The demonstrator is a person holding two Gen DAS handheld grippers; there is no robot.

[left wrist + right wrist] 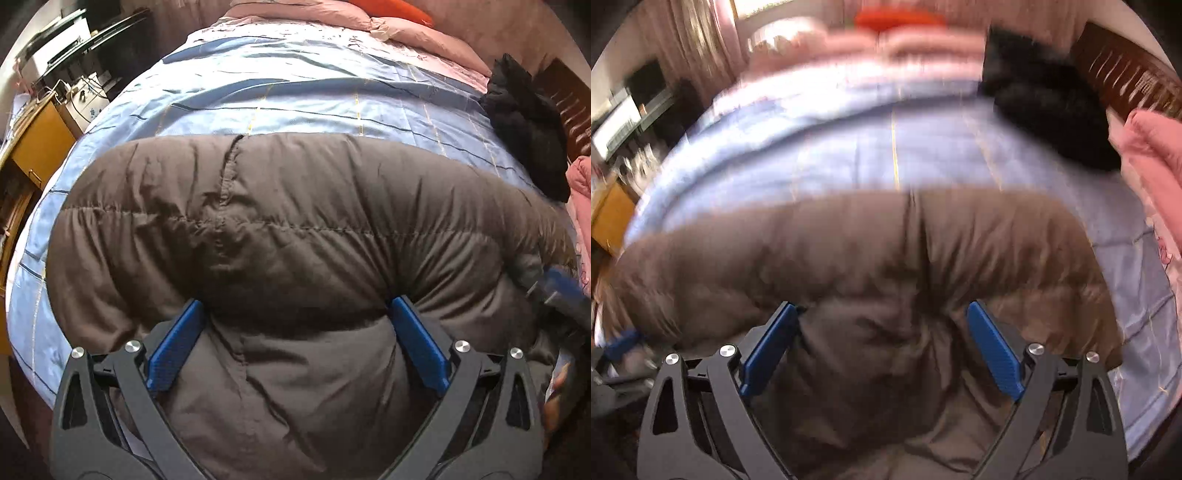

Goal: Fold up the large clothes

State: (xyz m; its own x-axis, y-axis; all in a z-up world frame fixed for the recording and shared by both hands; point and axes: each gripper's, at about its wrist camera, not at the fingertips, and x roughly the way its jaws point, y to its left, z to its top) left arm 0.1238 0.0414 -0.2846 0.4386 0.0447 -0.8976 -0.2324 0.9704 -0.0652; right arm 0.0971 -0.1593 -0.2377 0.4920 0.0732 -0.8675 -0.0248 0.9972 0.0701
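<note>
1. Brown puffer jacket (295,229) fills the lower centre of both views, lying on the blue bedspread (280,96).
2. Left gripper (297,314): jaws wide, straddling a jacket fold.
3. Right gripper (882,314): jaws wide over the jacket; view blurred.

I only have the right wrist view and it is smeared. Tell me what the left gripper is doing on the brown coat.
Observer: The left gripper is open, its blue fingers straddling a bulge of the brown puffer coat.
Operator: Report the quilting on the coat.
Observer: Sharp here: a vertical seam crosses a horizontal stitch line on its far half.
Operator: Say where my right gripper sits from that side.
Observer: It shows blurred at the coat's right edge; in your view it is open too.
Operator: Name the dark blur far right.
Observer: A black garment on the blue bedspread.
</note>
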